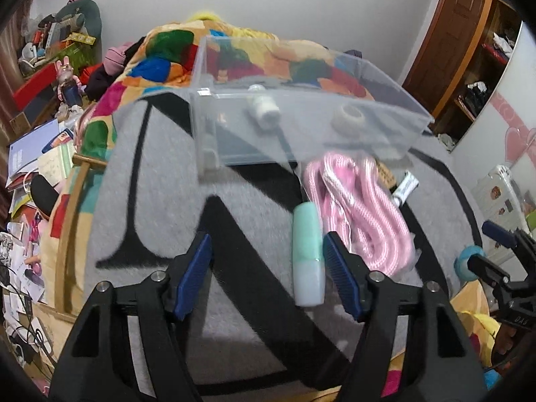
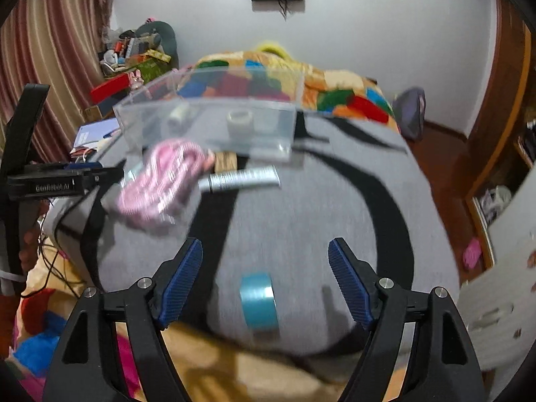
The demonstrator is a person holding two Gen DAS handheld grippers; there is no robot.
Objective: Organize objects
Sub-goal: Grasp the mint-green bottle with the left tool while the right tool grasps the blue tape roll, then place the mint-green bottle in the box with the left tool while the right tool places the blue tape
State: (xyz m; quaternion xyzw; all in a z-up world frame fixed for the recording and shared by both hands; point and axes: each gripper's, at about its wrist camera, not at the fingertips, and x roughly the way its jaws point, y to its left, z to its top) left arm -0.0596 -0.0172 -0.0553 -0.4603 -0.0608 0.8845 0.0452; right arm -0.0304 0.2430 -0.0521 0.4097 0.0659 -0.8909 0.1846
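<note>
Left gripper (image 1: 268,274): jaws spread wide, nothing held. Mint-green bottle (image 1: 307,254) lies on the grey blanket (image 1: 160,201), just inside the right finger. Judgement: shift the gripper right to centre the bottle between the pads, then close across its width, since the smooth round body may roll.

Right gripper (image 2: 266,279): also spread and empty, with the blue tape roll (image 2: 258,305) standing on edge between its fingers. Judgement: close on the flat faces.

Further off: bagged pink rope (image 1: 355,217), silver tube (image 2: 239,179), then the clear plastic bin (image 1: 301,107) holding a white bottle (image 1: 263,109) and a pale tape roll (image 2: 239,119).

Motion blur smears the right view; tube print illegible; a brown item behind the rope is mostly hidden
</note>
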